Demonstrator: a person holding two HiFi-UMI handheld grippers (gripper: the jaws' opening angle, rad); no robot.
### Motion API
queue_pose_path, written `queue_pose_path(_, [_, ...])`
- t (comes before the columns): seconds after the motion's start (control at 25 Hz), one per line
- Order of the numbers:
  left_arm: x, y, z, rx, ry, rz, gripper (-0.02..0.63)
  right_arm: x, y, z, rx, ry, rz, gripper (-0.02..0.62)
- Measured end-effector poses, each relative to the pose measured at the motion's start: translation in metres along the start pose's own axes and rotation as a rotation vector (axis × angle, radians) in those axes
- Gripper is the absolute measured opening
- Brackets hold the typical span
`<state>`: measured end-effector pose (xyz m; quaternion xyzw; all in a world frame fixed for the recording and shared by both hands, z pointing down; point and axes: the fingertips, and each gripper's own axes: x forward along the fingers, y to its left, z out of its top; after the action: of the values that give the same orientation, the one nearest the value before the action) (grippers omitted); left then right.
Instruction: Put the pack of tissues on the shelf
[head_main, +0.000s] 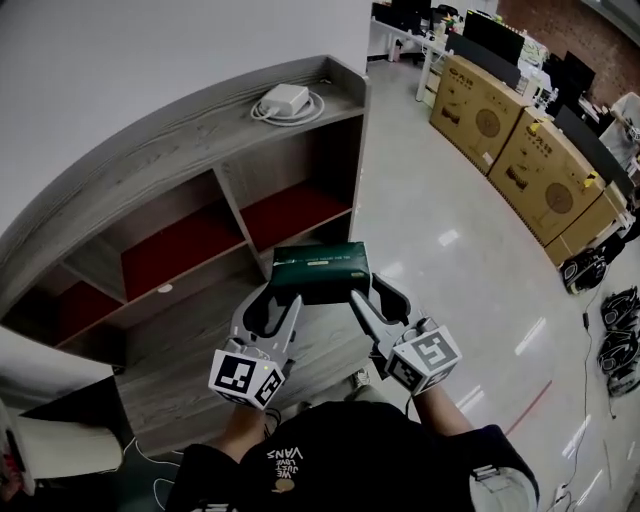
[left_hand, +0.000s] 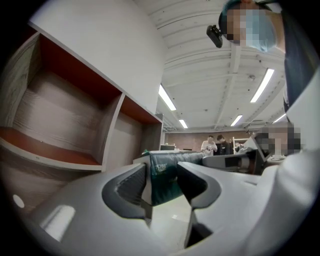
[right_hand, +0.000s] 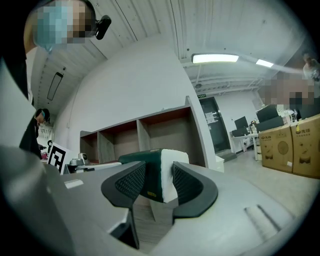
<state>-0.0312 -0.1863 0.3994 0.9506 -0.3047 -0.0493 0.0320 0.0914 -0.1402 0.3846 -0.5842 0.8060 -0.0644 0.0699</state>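
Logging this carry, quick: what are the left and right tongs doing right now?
Left tongs: shut on the tissue pack.
Right tongs: shut on the same tissue pack.

- One pack of tissues (head_main: 320, 270), dark green.
- Two claws: the left claw (head_main: 280, 305) and the right claw (head_main: 362, 297).
- Two cubes with black and white squares, one on each claw: the left cube (head_main: 247, 378) and the right cube (head_main: 426, 357).
- One grey wooden shelf (head_main: 150, 150).
- Three openings with red floors in the shelf: the left opening (head_main: 75, 310), the middle opening (head_main: 185, 248) and the right opening (head_main: 297, 213).
- One white charger (head_main: 285, 98) with one cord.
- Three big brown boxes: the first box (head_main: 480, 100), the second box (head_main: 545, 170) and the third box (head_main: 600, 220).
- Two people (left_hand: 210, 145) far back in the left gripper view.
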Motion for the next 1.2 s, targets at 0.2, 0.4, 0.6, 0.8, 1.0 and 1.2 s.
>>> queue_pose_path(0.2, [0.029,0.013,0.005,0.007,-0.007,0.070,0.218,0.029,-0.027,0.010,-0.006,-0.002,0.068,0.164])
queue_pose_path(0.4, [0.051,0.021,0.003,0.011,-0.016,0.136,0.218,0.050,-0.049,0.015,-0.021,0.012,0.130,0.164])
queue_pose_path(0.6, [0.064,0.030,-0.010,0.020,-0.029,0.195,0.218,0.068,-0.067,0.004,-0.031,-0.009,0.181,0.164])
queue_pose_path(0.8, [0.064,0.028,-0.013,0.062,-0.015,0.252,0.218,0.074,-0.073,-0.002,-0.022,0.010,0.235,0.164])
queue_pose_path(1.0, [0.070,0.036,-0.020,0.082,-0.011,0.308,0.218,0.088,-0.078,-0.005,-0.039,0.018,0.288,0.164])
queue_pose_path(1.2, [0.076,0.048,-0.024,0.090,0.001,0.363,0.218,0.107,-0.085,-0.011,-0.036,0.007,0.338,0.164])
